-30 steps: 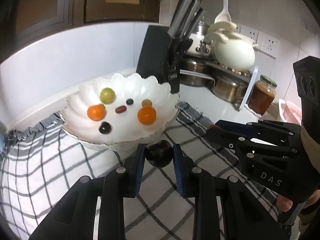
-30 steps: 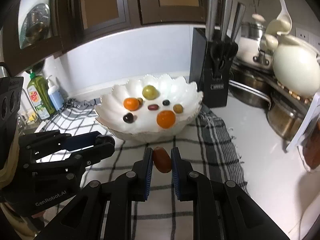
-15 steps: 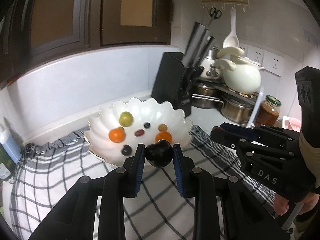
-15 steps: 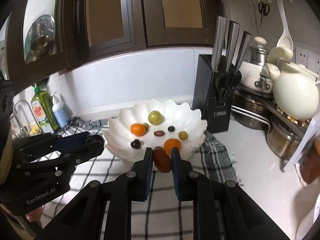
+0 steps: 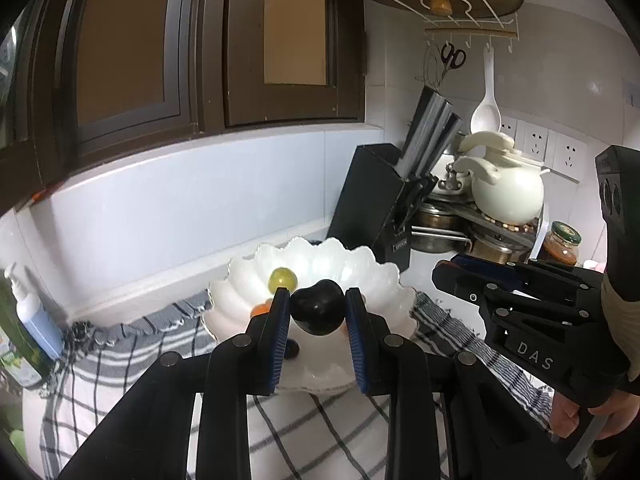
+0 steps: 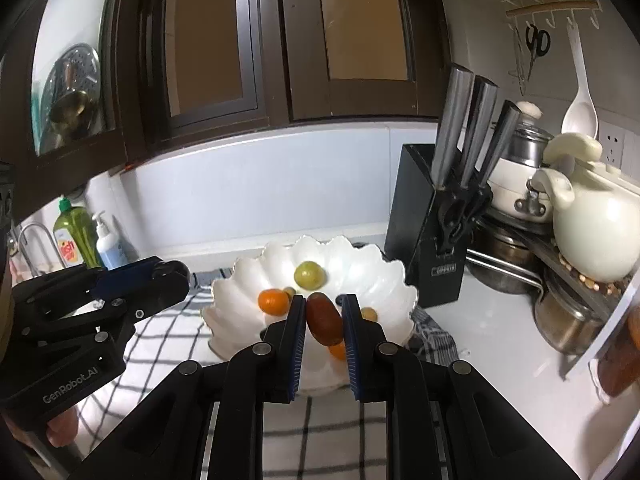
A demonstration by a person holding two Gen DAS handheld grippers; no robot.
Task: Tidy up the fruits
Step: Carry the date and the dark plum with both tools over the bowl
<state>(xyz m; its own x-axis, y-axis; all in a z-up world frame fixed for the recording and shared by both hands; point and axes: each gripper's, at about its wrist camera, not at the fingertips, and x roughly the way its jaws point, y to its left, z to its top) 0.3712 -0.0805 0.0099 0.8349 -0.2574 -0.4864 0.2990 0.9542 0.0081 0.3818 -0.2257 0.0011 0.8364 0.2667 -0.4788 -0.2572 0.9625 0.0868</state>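
A white scalloped bowl (image 5: 360,276) (image 6: 384,280) stands on a checked cloth and holds several small fruits, among them a green one (image 5: 282,279) (image 6: 308,275) and an orange one (image 6: 273,301). My left gripper (image 5: 318,312) is shut on a dark plum (image 5: 318,312), held above the bowl's near side. My right gripper (image 6: 323,320) is shut on a reddish-brown oval fruit (image 6: 324,319), also held above the bowl's near side. Each gripper shows in the other's view, the right one (image 5: 520,300) beside the left one (image 6: 100,292).
A black knife block (image 6: 432,256) stands right of the bowl. A cream pot (image 6: 596,236), steel pans and a jar (image 5: 560,244) sit at the far right. Soap bottles (image 6: 92,240) stand at the left by the wall. The checked cloth (image 5: 320,432) covers the counter in front.
Both grippers have risen and tilted up with their fruits still held. The bowl now sits lower in both views, partly behind the fingers.
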